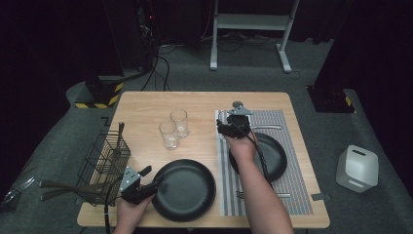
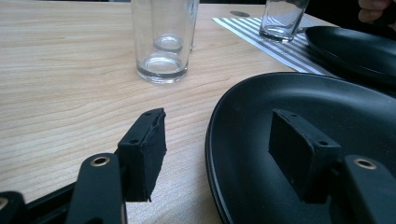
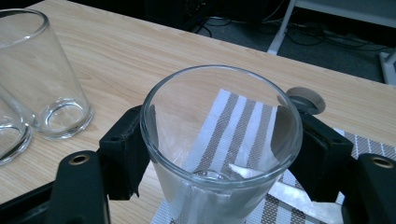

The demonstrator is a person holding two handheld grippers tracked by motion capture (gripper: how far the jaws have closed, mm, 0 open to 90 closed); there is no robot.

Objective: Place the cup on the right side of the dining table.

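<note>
My right gripper (image 3: 219,149) is shut on a clear drinking glass (image 3: 187,186), one pad on each side of it, at the far left corner of the striped placemat (image 3: 373,144). From the high view that gripper (image 1: 233,119) sits beyond a black plate (image 1: 272,153) on the placemat (image 1: 287,126). My left gripper (image 1: 152,176) is at the near left of the table beside a second black plate (image 1: 187,190). Its jaws stand open (image 2: 219,140), one over the plate (image 2: 327,107), the other over bare wood, with the rim between them untouched.
Two empty glasses (image 1: 179,122) (image 1: 169,135) stand mid-table, left of the placemat. A wire basket (image 1: 104,158) holding utensils sits at the left edge. A fork (image 1: 243,195) and a knife (image 1: 268,127) lie on the placemat. A white container (image 1: 358,168) is on the floor to the right.
</note>
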